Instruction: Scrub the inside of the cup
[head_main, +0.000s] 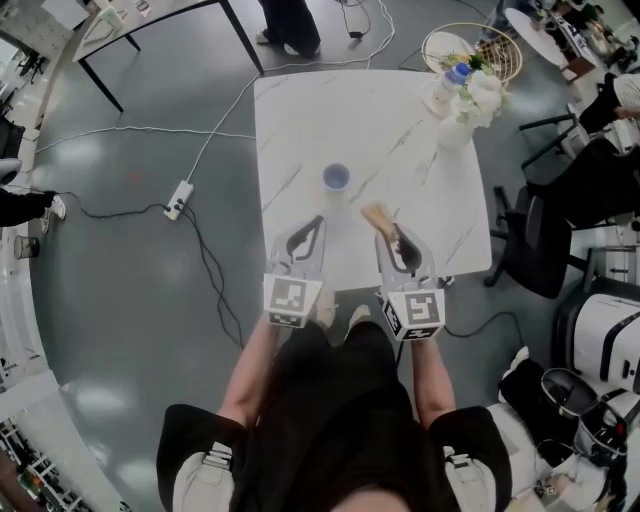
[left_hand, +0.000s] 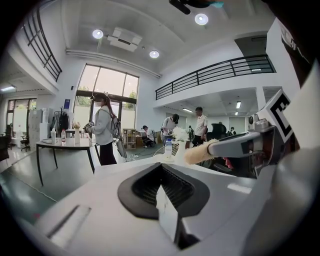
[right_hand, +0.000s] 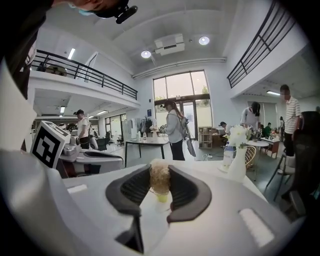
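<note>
A small pale-blue cup (head_main: 336, 177) stands upright near the middle of the white marble table (head_main: 300, 110). My left gripper (head_main: 316, 222) hovers just short of it, a little to its left; it is shut and holds nothing (left_hand: 161, 167). My right gripper (head_main: 397, 238) is shut on a brush (head_main: 378, 217) whose tan bristle head points toward the cup from its near right. In the right gripper view the brush (right_hand: 160, 177) stands between the pads. The left gripper view shows that brush (left_hand: 201, 152) off to the right. Neither gripper view shows the cup.
A white vase of flowers (head_main: 465, 105) and a water bottle (head_main: 455, 75) stand at the table's far right corner. A wire chair (head_main: 472, 50) is behind them, and a dark chair (head_main: 545, 240) sits to the right. Cables and a power strip (head_main: 178, 199) lie on the floor at left.
</note>
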